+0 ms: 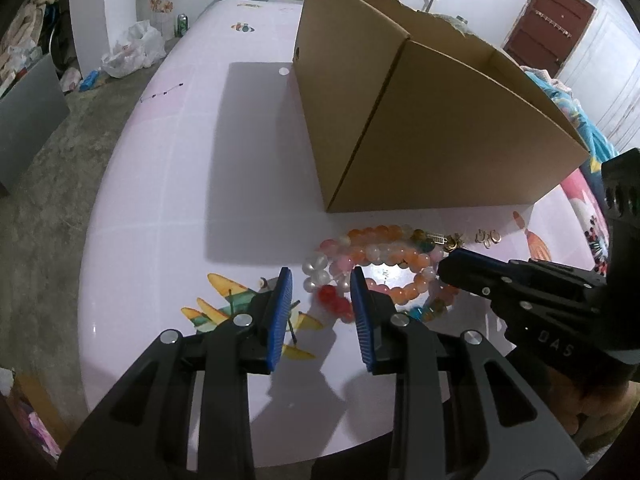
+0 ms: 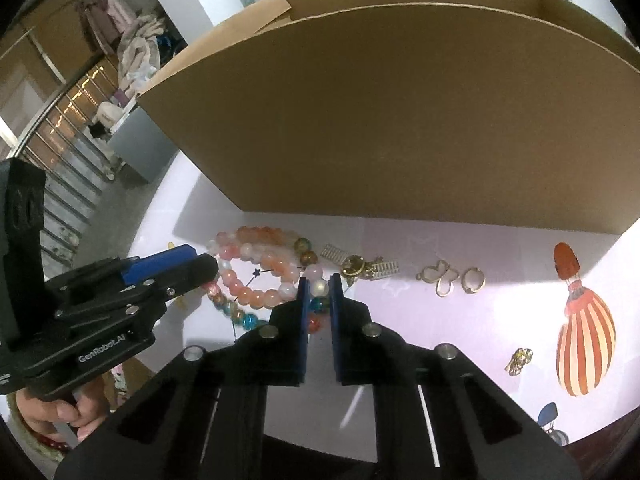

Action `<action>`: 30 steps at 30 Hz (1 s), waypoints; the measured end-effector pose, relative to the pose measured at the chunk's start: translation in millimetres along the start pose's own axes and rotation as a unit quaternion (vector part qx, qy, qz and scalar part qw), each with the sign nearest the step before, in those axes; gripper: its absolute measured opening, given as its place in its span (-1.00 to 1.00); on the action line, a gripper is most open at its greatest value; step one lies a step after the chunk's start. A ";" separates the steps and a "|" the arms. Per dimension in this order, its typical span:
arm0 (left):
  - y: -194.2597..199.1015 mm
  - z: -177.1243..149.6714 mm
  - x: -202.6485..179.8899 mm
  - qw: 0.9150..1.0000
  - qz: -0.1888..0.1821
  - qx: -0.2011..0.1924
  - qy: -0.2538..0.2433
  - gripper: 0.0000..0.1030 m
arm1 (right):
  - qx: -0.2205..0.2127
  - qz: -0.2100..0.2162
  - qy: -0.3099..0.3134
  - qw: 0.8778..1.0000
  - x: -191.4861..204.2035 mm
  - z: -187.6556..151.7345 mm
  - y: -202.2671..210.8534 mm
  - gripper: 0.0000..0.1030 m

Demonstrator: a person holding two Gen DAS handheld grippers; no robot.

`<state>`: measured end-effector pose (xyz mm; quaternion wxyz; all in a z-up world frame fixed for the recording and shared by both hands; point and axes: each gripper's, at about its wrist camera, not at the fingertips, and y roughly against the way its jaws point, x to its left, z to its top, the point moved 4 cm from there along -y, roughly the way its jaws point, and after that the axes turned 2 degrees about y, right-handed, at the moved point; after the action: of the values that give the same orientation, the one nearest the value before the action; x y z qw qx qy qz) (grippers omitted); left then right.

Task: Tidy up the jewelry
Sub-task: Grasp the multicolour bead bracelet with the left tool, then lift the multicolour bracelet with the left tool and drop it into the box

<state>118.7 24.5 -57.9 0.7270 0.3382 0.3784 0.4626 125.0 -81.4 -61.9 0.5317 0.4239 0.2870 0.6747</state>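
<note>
Jewelry is nearly all out on the glossy white table [image 2: 500, 320] with its cartoon prints; little sorting looks done yet. A tangle of beaded bracelets [image 1: 384, 256], strung with orange, pink, white and blue-green glass beads, lies at lower centre of the left wrist view, just in front of the tall open brown cardboard box [image 1: 420, 120]. In the right wrist view a small gold charm with comb-shaped metal pieces [image 2: 362, 267] sits just right of the beads, then a gold butterfly-outline earring [image 2: 438, 278] and a small gold ring [image 2: 473, 280] further right, with a tiny gold trinket [image 2: 520, 360] well apart at lower right.

The left gripper [image 1: 322, 312] hangs over the lower left edge of the pile, its blue pads partly spread with red and white beads between them; whether the pads press on the beads is hard to say from this angle. The right gripper [image 2: 319, 300] has its pads pressed close on a bead strand at the pile's lower right, a white and a blue bead showing between them.

The box's inside is hidden, so nothing can be counted as stowed. Separating the bracelets and gathering every small gold piece likely remains.
</note>
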 end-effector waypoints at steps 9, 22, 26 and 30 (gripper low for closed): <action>-2.0 -1.1 -8.2 1.000 0.001 -0.005 -0.009 -0.84 | -0.014 0.011 -0.005 1.000 -0.1 -2.2 -0.4 -0.81; 27.0 4.8 -26.5 0.999 -0.006 -0.033 -0.039 -0.84 | -0.051 0.019 -0.007 0.999 -10.6 1.7 25.0 -0.81; 38.9 7.6 -33.9 0.998 -0.003 -0.047 -0.048 -0.84 | -0.066 0.022 -0.004 0.998 -8.8 3.8 37.6 -0.81; 52.4 9.7 -41.9 0.997 -0.001 -0.063 -0.051 -0.84 | -0.084 0.026 0.001 0.996 -8.4 6.7 52.1 -0.81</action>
<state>93.3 2.2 0.8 0.7657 0.3145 0.3108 0.4672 106.7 -103.9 -17.3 0.5477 0.3847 0.2189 0.7100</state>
